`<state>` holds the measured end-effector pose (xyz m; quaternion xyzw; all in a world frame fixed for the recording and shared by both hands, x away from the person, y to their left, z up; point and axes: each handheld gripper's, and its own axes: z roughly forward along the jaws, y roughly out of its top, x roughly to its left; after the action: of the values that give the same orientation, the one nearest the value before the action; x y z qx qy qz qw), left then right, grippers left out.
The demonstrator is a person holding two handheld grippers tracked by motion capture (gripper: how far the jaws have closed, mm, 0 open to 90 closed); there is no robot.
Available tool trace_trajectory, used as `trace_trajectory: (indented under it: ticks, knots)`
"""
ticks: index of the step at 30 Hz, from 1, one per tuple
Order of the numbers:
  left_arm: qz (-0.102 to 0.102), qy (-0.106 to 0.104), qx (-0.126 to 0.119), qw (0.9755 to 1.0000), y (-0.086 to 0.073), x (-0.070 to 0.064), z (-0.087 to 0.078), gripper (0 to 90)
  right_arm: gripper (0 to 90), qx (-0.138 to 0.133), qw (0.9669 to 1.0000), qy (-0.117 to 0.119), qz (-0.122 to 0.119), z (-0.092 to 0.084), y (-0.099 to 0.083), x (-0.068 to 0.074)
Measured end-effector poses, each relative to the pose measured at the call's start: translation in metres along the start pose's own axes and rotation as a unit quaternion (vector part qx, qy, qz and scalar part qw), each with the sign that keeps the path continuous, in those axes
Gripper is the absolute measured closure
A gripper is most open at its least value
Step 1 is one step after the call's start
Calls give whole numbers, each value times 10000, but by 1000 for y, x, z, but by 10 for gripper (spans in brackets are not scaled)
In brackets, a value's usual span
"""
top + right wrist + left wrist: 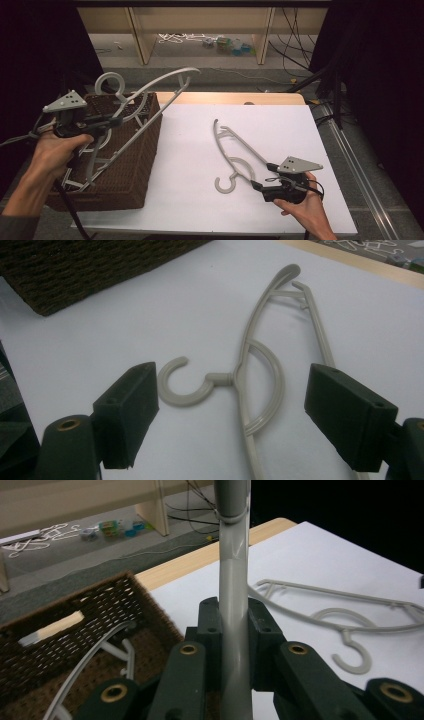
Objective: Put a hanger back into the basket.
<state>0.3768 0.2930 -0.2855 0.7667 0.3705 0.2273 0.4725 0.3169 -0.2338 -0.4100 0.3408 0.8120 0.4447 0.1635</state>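
Note:
My left gripper (112,120) is shut on the bar of a grey plastic hanger (155,85), which it holds lifted and tilted over a brown wicker basket (130,170). In the left gripper view the bar (233,575) runs straight up between the closed jaws (233,617). A second grey hanger (239,146) lies flat on the white table (285,125). My right gripper (257,186) stands open just behind its hook. The right gripper view has the hook and curved brace (243,355) lying between the spread jaws (240,407), untouched.
More hangers (95,165) lie inside the basket (100,605), which stands on the table's left side. A wooden strip (235,98) edges the table's far side. Beyond it are shelf legs, floor cables and small toys (227,45).

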Motion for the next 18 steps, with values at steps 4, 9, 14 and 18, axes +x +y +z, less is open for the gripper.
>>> trace_trajectory:
  ticks: [4,9,14,18]
  knots:
    - [-204,190,41,9996,-12,17,-5,794,213,-13,10000,-54,20,2,-2,-1]
    - [-314,391,73,9987,-27,34,-9,794,204,19,10000,-60,52,4,-4,-3]
    - [-269,530,187,9981,-40,45,-10,794,203,33,10000,-28,77,5,-5,-1]
    - [-349,623,195,9973,-49,53,-13,794,203,28,10000,-39,52,6,-5,-2]
